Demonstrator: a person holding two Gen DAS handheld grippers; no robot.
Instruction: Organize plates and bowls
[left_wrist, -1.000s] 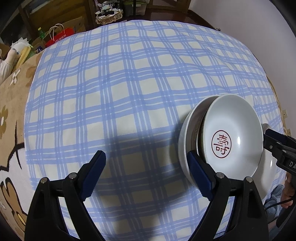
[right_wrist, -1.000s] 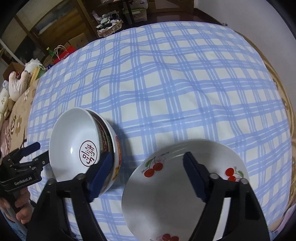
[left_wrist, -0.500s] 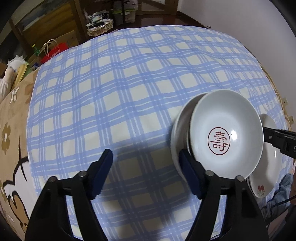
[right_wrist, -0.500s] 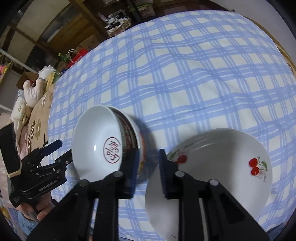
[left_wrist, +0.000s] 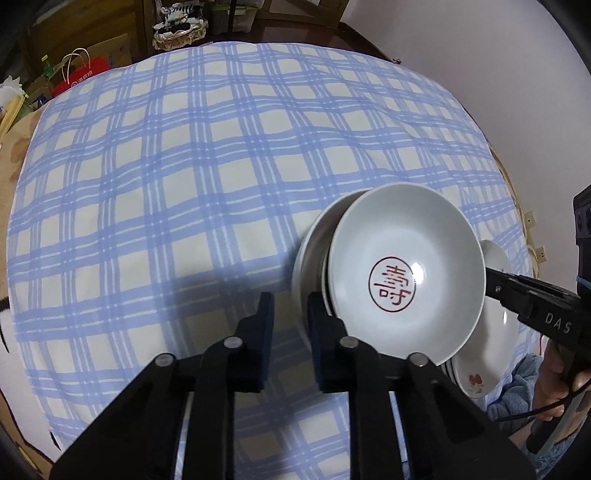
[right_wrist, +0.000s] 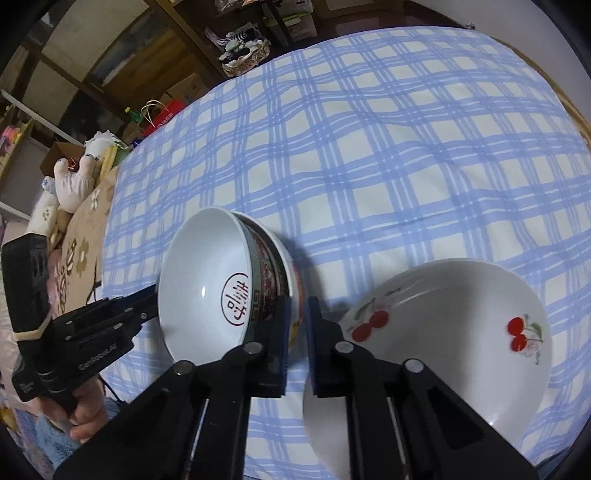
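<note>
A stack of white bowls with a red seal mark inside the top one sits on the blue checked tablecloth; it also shows in the right wrist view, patterned on its outside. Beside it lies a stack of white cherry plates, partly hidden behind the bowls in the left wrist view. My left gripper is shut and empty, just left of the bowls. My right gripper is shut and empty, between the bowls and the plates.
The tablecloth covers a round table whose far half is bare. Beyond its far edge are a basket, bags and boxes and wooden furniture. A stuffed toy lies at the left.
Both grippers have closed from wide open to shut with nothing between the fingers. Both have drawn back and upward from the dishes, which stay in place.
</note>
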